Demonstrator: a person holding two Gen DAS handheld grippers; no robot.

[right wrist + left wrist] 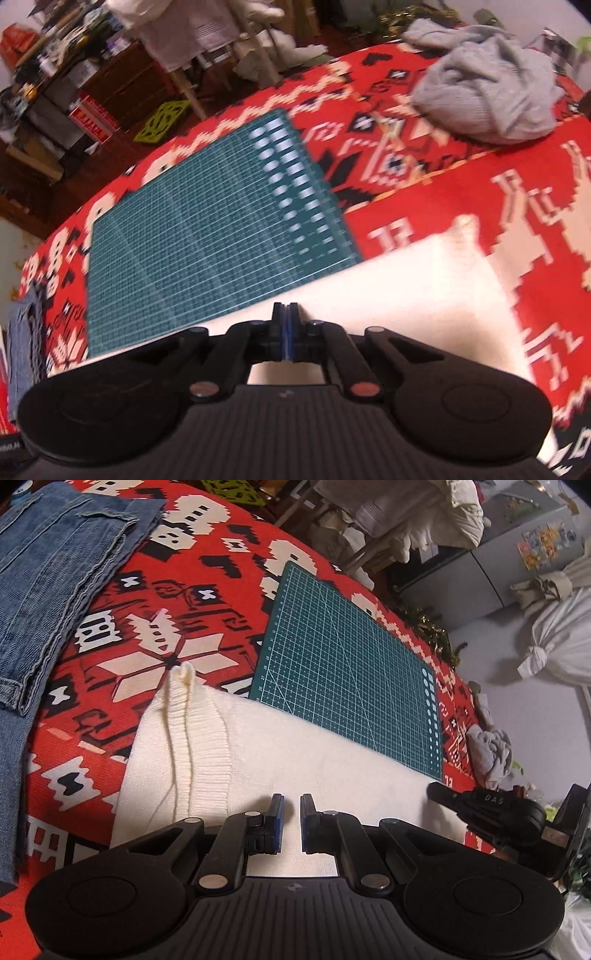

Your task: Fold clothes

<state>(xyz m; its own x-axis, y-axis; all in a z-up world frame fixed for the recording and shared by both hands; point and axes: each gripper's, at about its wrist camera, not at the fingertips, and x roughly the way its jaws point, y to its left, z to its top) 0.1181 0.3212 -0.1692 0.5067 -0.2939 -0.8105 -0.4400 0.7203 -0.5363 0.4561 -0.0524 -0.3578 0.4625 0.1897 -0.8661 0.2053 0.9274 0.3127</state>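
A cream knit sweater (295,746) lies flat on the red patterned blanket, its ribbed hem or cuff (184,716) bunched toward the left. My left gripper (291,805) hovers over the sweater's near part, open by a narrow gap with only fabric showing below it. The right gripper (436,790) shows at the sweater's right end. In the blurred right wrist view that gripper (285,310) is shut, pads pressed together over the sweater's (406,295) far edge; no cloth is visible between them.
A green cutting mat (347,657) lies beyond the sweater, which overlaps its near edge. Folded blue jeans (48,576) sit at the left, a crumpled grey garment (487,92) at the blanket's far right corner. Furniture and white bundles stand past the blanket's edge.
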